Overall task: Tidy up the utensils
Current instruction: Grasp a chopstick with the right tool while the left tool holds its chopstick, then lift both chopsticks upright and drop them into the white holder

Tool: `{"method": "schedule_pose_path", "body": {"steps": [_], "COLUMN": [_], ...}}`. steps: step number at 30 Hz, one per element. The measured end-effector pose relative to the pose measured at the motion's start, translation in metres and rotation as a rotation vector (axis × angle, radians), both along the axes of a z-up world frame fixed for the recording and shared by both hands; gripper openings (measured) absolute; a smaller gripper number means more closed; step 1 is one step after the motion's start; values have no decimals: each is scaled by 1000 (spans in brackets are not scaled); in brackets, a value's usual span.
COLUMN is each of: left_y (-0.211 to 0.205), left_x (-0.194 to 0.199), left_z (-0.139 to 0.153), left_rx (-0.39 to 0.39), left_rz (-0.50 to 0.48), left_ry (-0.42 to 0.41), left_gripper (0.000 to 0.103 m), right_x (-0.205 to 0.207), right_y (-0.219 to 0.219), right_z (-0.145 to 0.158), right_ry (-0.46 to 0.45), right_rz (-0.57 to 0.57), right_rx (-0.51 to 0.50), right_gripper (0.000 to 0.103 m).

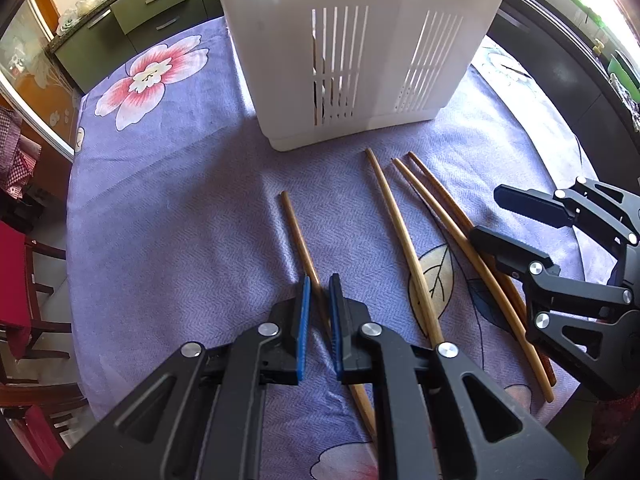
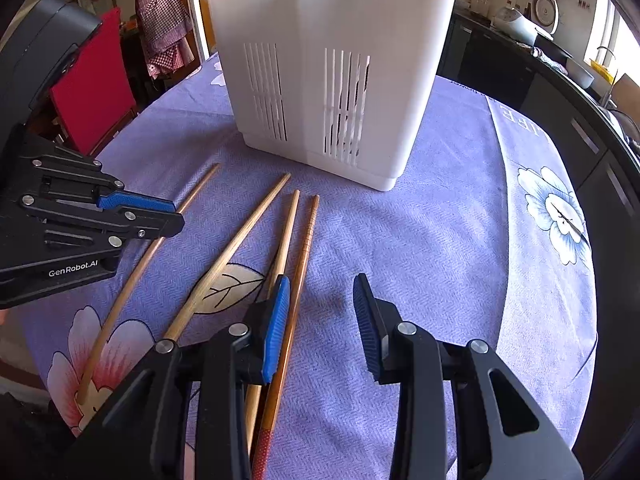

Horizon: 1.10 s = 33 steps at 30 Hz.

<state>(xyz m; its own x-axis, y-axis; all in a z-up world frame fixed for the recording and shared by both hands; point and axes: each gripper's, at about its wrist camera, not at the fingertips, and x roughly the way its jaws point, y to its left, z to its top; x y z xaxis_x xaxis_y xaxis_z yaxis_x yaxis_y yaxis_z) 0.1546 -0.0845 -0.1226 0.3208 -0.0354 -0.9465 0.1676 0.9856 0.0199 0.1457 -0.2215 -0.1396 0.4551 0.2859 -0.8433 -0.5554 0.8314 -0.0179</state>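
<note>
Four chopsticks lie on the purple cloth in front of a white slotted utensil holder (image 1: 352, 60) (image 2: 320, 80). My left gripper (image 1: 320, 280) (image 2: 176, 216) is shut on the leftmost chopstick (image 1: 296, 232) (image 2: 120, 312), which runs between its blue pads and still rests on the cloth. My right gripper (image 2: 322, 280) (image 1: 484, 214) is open over the other three. A dark red-ended chopstick (image 2: 308, 240) lies just inside its left pad (image 2: 276, 320), unpressed. Two pale chopsticks (image 2: 232, 248) (image 1: 396, 220) lie between the grippers.
The round table carries a purple floral tablecloth (image 1: 168, 200) (image 2: 460, 240). A red chair (image 1: 16, 280) (image 2: 92, 92) stands off its left side. Dark kitchen cabinets (image 2: 560, 120) and a counter run along the right and back.
</note>
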Motion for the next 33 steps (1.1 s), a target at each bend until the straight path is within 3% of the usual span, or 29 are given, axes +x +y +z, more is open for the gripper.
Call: {"method": "schedule_pose_path", "body": {"steps": [4,6,9,15,20,25,33], "left_y": [1,2,7,8,4,-1,3], "left_x": [1,2,6,13,12,9,4], "left_z": [-1,-1,-1,-2,-3,-3,23], "left_rx": [0,-7,-29,-32,-11,-33,-57], "left_rz": [1,6,17,29,18,20,6], "left_ry": [2,7,22,31,25,37,-28], "left_gripper": [10,10,10,10,10,7,5], "right_x": [1,6,15,41,41,34,19], "right_y": [14,19,23,17,22,21,-10], "right_z": [-3,-2,-3,-3,-2,2,44], "right_ry": [2,19,60,183,161,140,60], "right_rz": [26,32,41,21,10,-8,-34], "right_rx": [-30,-24,-3,57,30,64,156], "right_gripper": [33,26,16,10,7,7,7]}}
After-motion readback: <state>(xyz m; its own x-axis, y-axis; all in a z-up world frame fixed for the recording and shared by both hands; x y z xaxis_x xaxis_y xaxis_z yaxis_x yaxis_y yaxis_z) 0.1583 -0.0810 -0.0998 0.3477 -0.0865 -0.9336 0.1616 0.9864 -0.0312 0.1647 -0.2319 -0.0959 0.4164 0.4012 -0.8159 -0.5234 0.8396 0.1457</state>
